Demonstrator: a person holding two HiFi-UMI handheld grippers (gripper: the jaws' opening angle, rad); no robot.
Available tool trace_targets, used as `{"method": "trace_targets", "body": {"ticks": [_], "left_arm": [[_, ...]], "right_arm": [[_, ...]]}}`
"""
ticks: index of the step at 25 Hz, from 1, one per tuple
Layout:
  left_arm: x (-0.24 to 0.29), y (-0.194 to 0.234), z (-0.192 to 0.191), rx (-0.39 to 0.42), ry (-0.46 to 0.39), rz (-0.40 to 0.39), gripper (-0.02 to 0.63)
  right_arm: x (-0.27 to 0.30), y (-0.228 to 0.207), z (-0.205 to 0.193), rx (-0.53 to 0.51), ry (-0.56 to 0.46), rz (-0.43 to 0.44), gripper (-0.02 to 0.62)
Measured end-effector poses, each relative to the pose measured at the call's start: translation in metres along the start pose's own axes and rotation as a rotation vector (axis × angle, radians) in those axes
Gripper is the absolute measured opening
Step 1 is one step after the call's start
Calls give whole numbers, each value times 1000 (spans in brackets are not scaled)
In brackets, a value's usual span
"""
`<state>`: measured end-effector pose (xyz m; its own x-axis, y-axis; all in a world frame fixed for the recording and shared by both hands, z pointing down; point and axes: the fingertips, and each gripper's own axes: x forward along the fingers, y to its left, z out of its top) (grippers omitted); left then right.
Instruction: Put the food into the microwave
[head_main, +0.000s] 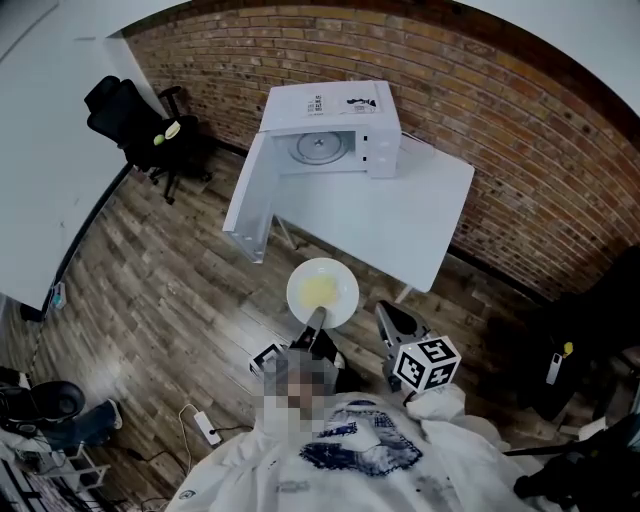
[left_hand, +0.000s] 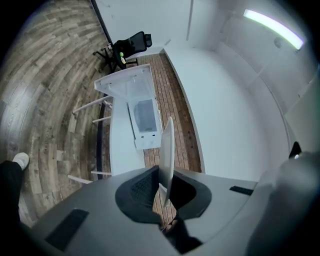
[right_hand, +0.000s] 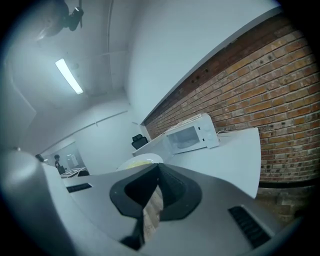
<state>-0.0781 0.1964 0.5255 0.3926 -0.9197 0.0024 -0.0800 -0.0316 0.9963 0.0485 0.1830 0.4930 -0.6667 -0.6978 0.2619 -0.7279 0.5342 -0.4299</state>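
So my left gripper (head_main: 316, 316) was clamped on the near rim of the round white plate (head_main: 345, 301). The plate was held flat and face up, with a pile of yellow food (head_main: 318, 290) in the middle. It hung over the wooden plank floor (head_main: 150, 290), just short of the white rectangular table (head_main: 400, 225). Being round, it had no real long axis. In the left gripper view it showed edge-on between the jaws (left_hand: 161, 172), running straight out toward the white box microwave (left_hand: 145, 120).

The microwave (head_main: 335, 105) sat on the table's far end with its mouth facing me. Its white door (head_main: 252, 195) was swung wide open to my left, and the round glass turntable (head_main: 318, 147) was inside.

My right gripper (head_main: 384, 313) hung beside the plate, not touching it. Its jaw tips were pinched together (right_hand: 159, 167) on nothing, with floor showing through the slit behind them.
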Motion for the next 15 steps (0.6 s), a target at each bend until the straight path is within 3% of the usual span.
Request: {"method": "trace_targets", "body": {"ticks": [15], "left_arm": [[54, 21, 81, -5, 78, 28, 32]], "right_arm": [[92, 0, 28, -1, -12, -67, 14]]}}
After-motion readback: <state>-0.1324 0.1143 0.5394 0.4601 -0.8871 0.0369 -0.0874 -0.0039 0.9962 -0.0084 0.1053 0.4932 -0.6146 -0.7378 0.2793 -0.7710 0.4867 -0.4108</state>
